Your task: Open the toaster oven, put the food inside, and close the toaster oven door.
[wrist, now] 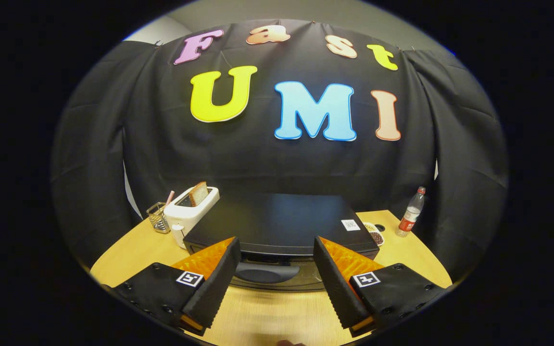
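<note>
A black toaster oven [277, 223] stands on the wooden table [277, 312], just ahead of my fingers, seen from above its front. Its door looks closed, with a dark handle [262, 273] showing low between the fingertips. My gripper [277, 252] is open, its orange-and-black fingers [217, 276] spread to either side of the handle, nothing between them. The fingertips hang just in front of the oven's top front edge. I cannot make out the food for the oven.
A white toaster [191, 209] with a bread slice [199, 193] stands behind the oven's left corner, with a wire basket [158, 217] beside it. A small dish of dark bits [375, 235] and a plastic bottle [410, 214] stand to the oven's right.
</note>
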The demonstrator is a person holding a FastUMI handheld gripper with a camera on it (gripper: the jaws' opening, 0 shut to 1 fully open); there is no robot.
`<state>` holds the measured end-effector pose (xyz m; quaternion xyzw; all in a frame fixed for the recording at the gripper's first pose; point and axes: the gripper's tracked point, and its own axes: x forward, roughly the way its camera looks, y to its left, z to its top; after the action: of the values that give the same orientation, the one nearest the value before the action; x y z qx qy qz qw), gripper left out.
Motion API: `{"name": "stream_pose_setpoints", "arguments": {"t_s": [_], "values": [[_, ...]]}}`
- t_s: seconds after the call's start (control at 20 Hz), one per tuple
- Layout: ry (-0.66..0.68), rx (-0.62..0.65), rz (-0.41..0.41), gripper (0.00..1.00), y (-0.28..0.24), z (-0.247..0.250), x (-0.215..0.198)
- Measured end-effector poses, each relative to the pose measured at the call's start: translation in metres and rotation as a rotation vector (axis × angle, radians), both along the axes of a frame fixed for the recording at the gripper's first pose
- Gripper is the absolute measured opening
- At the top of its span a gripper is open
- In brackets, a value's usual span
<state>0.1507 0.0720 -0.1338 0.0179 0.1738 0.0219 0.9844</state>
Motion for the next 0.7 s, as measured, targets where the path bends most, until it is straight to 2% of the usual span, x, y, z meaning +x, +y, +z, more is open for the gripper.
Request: {"name": "stream_pose_setpoints", "arguments": {"t_s": [0.3, 0.5, 0.7], "values": [[0.062, -0.003, 0.011, 0.97, 0.012, -0.028, 0.022], [0.156, 0.020, 0.021, 0.97, 0.019, -0.055, 0.024], [0.165, 0.030, 0.015, 0.98, 0.020, -0.055, 0.028]]}}
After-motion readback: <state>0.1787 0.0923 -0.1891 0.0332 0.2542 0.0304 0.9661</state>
